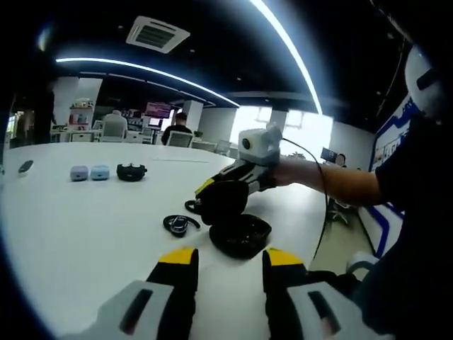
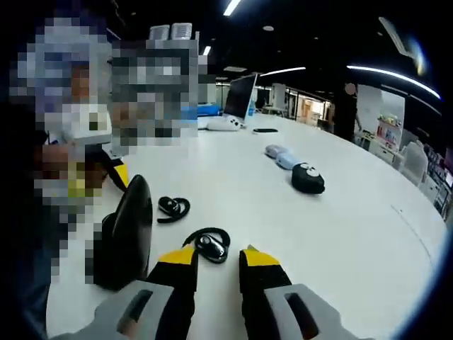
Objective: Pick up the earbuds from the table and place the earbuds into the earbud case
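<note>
The black earbud case (image 1: pixel 241 236) lies open on the white table (image 1: pixel 85 227), its lid (image 2: pixel 133 212) standing up. One black earbud with an ear hook (image 2: pixel 209 245) lies just ahead of my right gripper (image 2: pixel 216 256), whose jaws stand apart with nothing clamped. A second earbud (image 2: pixel 172 207) rests a little farther on, near the case. In the left gripper view that second earbud (image 1: pixel 177 224) lies left of the case. My left gripper (image 1: pixel 230 258) is open and empty, just short of the case. The right gripper (image 1: pixel 205 193) reaches in from the right behind the lid.
Two pale blue cases (image 1: pixel 89 173) and a black pouch (image 1: pixel 131 171) sit farther back on the table. A monitor (image 2: pixel 241 95) and a phone (image 2: pixel 265 130) stand at the far end. People sit at desks beyond (image 1: pixel 113 124). The person's arm (image 1: pixel 333 180) crosses on the right.
</note>
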`<action>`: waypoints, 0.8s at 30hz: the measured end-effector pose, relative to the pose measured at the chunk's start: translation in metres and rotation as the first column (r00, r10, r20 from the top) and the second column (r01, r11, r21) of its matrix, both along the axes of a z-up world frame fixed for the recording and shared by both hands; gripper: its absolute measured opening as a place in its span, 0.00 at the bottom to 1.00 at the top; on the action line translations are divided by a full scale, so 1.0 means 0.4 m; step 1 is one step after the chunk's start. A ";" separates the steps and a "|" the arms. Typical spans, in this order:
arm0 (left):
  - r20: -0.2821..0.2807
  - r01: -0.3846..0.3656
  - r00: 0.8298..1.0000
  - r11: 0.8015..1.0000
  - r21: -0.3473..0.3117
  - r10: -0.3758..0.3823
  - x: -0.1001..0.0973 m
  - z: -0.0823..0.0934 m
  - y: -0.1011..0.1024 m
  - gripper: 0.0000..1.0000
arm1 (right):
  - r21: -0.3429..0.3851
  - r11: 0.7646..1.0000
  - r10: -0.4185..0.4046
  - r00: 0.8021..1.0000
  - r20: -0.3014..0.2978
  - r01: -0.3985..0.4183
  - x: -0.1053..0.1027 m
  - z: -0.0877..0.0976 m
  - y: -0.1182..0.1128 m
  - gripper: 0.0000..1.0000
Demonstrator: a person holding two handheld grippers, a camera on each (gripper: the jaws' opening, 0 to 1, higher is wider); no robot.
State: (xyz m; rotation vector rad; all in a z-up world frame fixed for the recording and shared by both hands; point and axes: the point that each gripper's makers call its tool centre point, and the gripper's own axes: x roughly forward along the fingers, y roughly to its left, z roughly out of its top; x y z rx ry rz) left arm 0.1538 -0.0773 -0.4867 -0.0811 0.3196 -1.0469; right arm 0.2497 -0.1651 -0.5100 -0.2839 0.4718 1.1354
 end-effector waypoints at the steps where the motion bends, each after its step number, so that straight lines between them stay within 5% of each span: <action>1: -0.001 0.001 1.000 1.000 0.001 -0.001 0.000 -0.001 0.000 0.38 | 0.002 1.000 0.000 1.000 -0.001 0.000 0.000 0.000 0.003 0.22; 15: 0.000 0.007 1.000 1.000 0.006 -0.007 0.003 0.000 -0.010 0.38 | 0.037 0.994 -0.107 0.994 -0.021 0.107 0.035 -0.002 0.021 0.22; 20: 0.001 0.004 1.000 1.000 0.009 -0.004 0.003 -0.001 -0.006 0.38 | 0.118 0.985 -0.123 0.992 -0.023 0.125 0.062 0.054 0.020 0.23; 24: 0.003 0.005 1.000 1.000 0.010 -0.005 0.003 0.001 -0.006 0.38 | 0.057 0.989 -0.136 0.991 -0.005 0.136 0.112 0.068 0.012 0.22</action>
